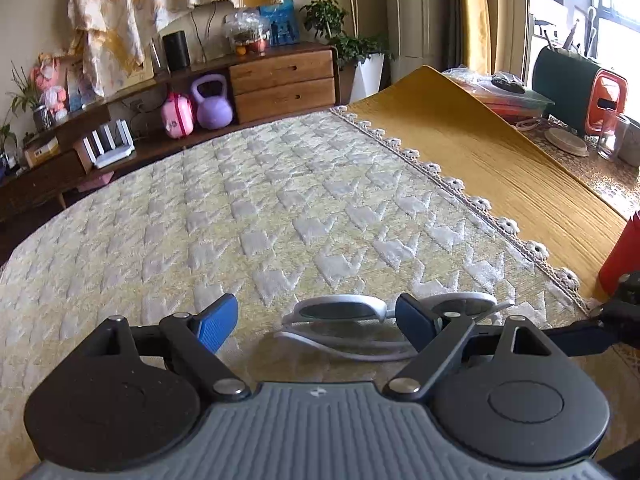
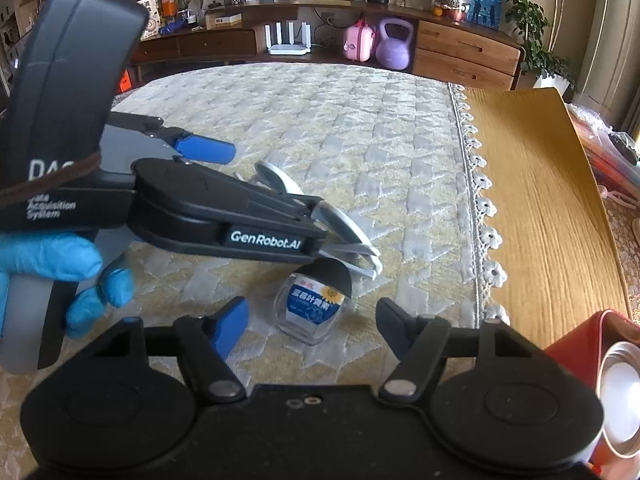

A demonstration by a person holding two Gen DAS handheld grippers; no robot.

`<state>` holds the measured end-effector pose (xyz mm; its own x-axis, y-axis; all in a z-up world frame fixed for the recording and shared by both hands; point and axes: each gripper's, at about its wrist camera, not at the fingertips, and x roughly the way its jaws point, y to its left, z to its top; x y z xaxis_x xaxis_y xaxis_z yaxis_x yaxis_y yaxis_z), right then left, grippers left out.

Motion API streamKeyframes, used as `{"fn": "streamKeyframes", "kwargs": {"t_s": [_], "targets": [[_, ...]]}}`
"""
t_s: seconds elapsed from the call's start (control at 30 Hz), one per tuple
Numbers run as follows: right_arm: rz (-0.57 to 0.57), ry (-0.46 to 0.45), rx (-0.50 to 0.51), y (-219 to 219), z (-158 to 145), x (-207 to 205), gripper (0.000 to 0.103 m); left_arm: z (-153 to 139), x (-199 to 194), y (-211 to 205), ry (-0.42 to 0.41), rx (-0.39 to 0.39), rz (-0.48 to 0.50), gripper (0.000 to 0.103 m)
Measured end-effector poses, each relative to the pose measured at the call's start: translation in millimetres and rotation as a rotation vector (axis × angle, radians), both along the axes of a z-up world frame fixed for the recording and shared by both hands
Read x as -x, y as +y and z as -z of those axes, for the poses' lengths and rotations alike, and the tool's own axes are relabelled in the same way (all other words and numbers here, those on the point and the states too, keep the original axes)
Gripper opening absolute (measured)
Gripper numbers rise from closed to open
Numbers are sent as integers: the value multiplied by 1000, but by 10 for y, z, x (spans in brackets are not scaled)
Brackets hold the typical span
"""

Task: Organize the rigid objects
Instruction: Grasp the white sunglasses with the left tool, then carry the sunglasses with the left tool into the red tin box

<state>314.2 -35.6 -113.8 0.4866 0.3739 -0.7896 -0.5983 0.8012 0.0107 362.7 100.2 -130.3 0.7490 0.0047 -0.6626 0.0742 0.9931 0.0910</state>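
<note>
White-framed glasses point(image 1: 360, 320) lie folded on the cream quilted cover, and also show in the right wrist view point(image 2: 344, 228). My left gripper point(image 1: 316, 326) is open, its jaws astride the glasses' left lens; the right finger point(image 1: 414, 326) covers the bridge. In the right wrist view the left gripper point(image 2: 260, 188) reaches in from the left over the glasses. A small clear bottle with a black cap and blue label point(image 2: 316, 304) lies on the cover just in front of my open, empty right gripper point(image 2: 312, 328).
A red canister point(image 2: 612, 384) stands at the right, also visible in the left wrist view point(image 1: 622, 256). A mustard cloth point(image 1: 500, 168) with a lace edge adjoins the cover on the right. A wooden cabinet point(image 1: 280, 84) stands beyond.
</note>
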Motion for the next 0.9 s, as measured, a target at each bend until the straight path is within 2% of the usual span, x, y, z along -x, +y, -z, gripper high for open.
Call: {"fn": "streamKeyframes", "kwargs": {"t_s": [0.1,0.17,0.27,0.43,0.73,0.9], "targets": [[5,-15,11,26,19,-4,63,2,0,13,1,19,10,80],[9,-23,16,36,23,-6,60,-4,5,15,-1,27,20,68],[9,-30,15,36,24,-3,55,-18,8,2,0,38,36,58],[9,-36,8,23,10,2,41,-27,25,-30,-5,26,42,56],[1,-35,5,-66,-32,119,41,-106,103,17,15,64,2,55],[2,-31,-6,-161,-119,244,41,-182,202,-37,27,49,-4,55]]}}
